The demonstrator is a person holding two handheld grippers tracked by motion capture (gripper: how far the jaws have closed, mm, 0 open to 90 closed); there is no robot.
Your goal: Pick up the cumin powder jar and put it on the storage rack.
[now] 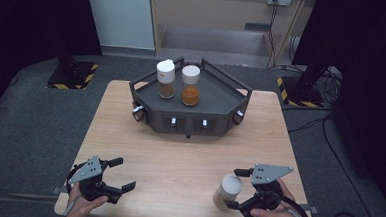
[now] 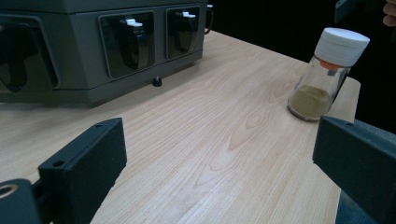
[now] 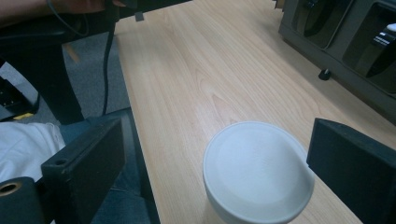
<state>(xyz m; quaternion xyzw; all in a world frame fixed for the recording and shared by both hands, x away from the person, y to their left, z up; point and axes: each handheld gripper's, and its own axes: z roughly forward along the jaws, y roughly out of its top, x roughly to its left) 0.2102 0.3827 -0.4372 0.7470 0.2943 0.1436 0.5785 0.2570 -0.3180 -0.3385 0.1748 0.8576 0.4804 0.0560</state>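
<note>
rack (image 1: 190, 119): table's (image 1: 178, 163) far middle | 2 jars on it (side by side) | third jar (image 1: 227, 191): near right

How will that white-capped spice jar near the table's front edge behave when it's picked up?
The spice jar looks like clear glass, so probably rigid, smooth and somewhat slippery. It is only partly filled with powder, so likely light. Tall and narrow under its wide white cap, it may tip if nudged by the right hand-held gripper.

Dim surroundings, evenly lit tabletop, soft shadows, near jar lid (image 3: 258, 172) blurred (close-up)
</note>
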